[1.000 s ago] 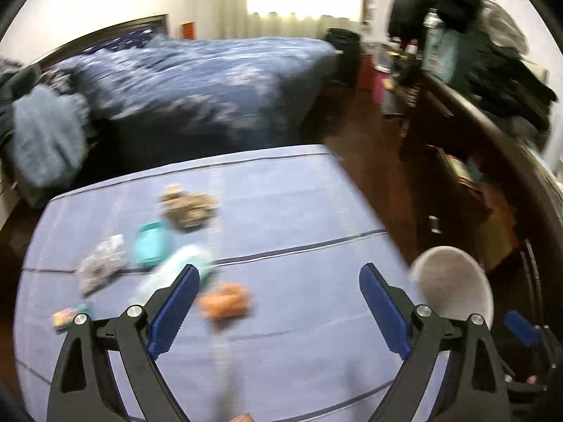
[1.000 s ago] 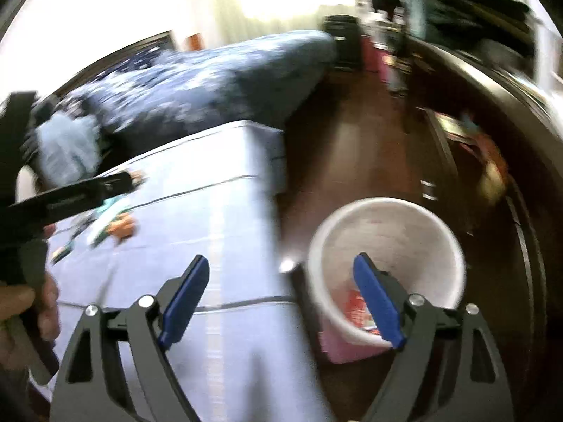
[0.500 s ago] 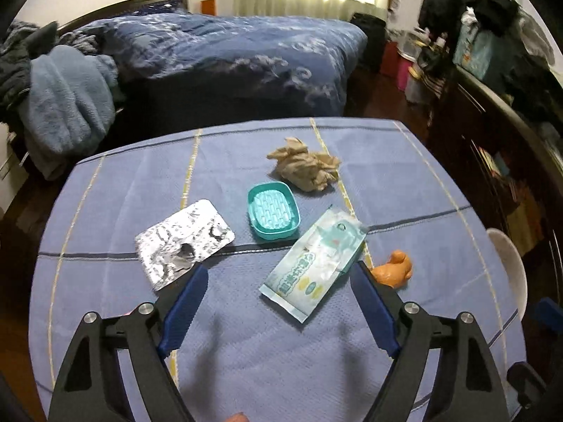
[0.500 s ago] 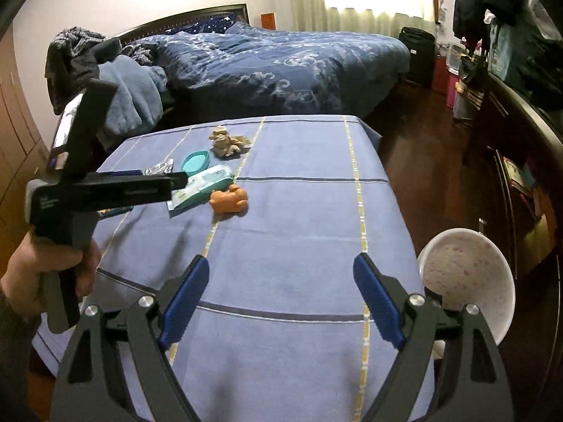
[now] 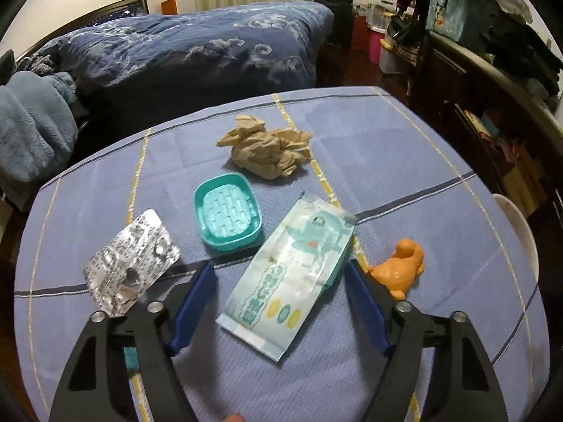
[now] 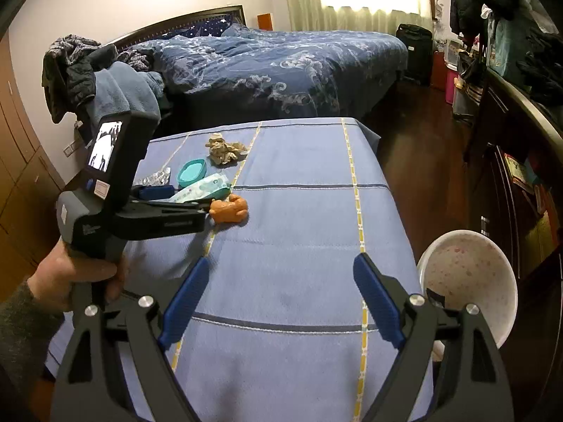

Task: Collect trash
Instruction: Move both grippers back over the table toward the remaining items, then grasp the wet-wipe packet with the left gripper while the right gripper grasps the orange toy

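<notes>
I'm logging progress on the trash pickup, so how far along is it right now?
Nothing looks collected yet: the bin beside the table shows no trash inside. In hand: the left gripper is closing around the wipes packet, pads not yet pressing. The right gripper is open and empty. Left: the crumpled paper and blister pack.

The left gripper [image 5: 278,292], black with blue pads, tilts downward, its jaws closing. The matching right gripper [image 6: 278,288] hangs wide open. A sleeved left hand [image 6: 75,276] grips the handle.
</notes>
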